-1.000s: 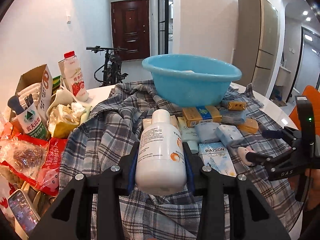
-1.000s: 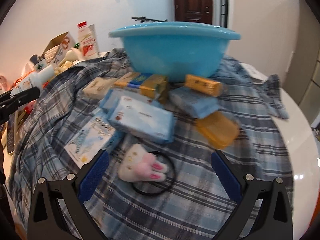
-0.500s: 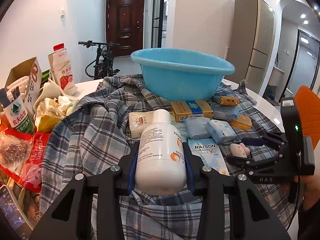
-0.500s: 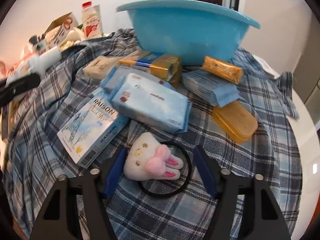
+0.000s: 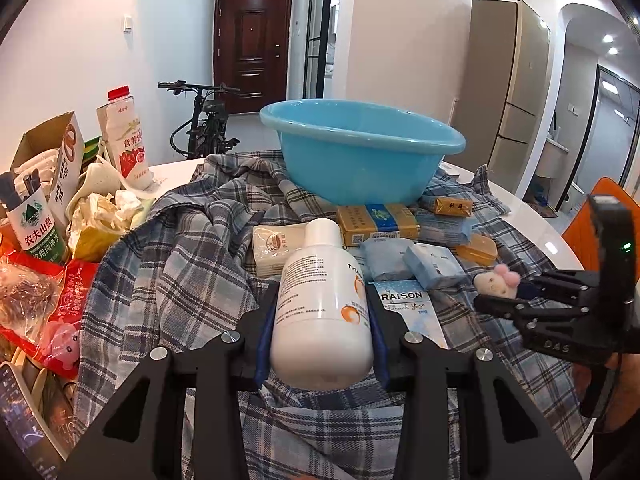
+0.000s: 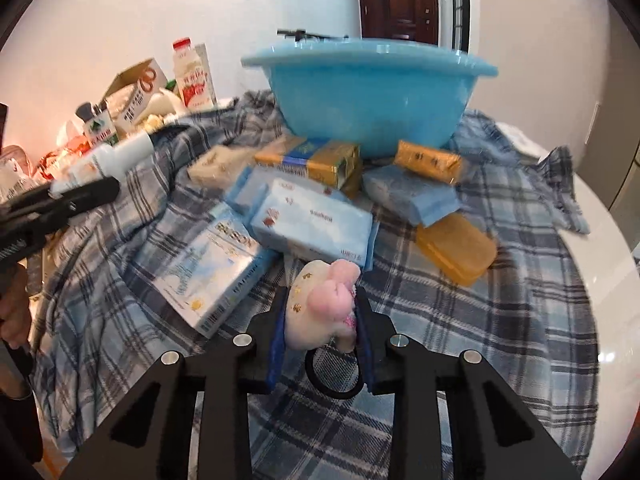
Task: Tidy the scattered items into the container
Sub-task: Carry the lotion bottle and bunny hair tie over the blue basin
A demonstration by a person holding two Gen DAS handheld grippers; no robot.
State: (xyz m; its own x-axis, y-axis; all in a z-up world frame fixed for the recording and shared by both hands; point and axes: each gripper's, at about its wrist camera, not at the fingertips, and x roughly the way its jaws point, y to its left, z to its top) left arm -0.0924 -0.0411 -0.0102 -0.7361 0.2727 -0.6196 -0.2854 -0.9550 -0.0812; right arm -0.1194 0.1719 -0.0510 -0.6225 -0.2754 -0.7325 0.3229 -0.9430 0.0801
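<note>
A light blue basin (image 5: 356, 152) stands at the back of a plaid cloth (image 5: 180, 276); it also shows in the right wrist view (image 6: 372, 92). My left gripper (image 5: 322, 316) is shut on a white lotion bottle (image 5: 322, 312) held above the cloth. My right gripper (image 6: 322, 320) is shut on a plush bunny hair tie (image 6: 324, 308), lifted off the cloth, its black elastic loop (image 6: 334, 376) hanging below. The bunny also shows in the left wrist view (image 5: 496, 282). Tissue packs (image 6: 316, 226), a RAISON box (image 6: 212, 268) and yellow packs (image 6: 316, 160) lie in front of the basin.
Clutter fills the left side: a milk carton (image 5: 126, 140), a water bottle (image 5: 34, 228), a cardboard box (image 5: 52, 160), red snack bags (image 5: 44, 300). An amber soap case (image 6: 456, 248) lies right of the tissue packs. The white table edge (image 6: 608, 280) curves on the right.
My right gripper has closed on the plush bunny hair tie and lifted it off the cloth. My left gripper still holds the bottle and has shifted a little.
</note>
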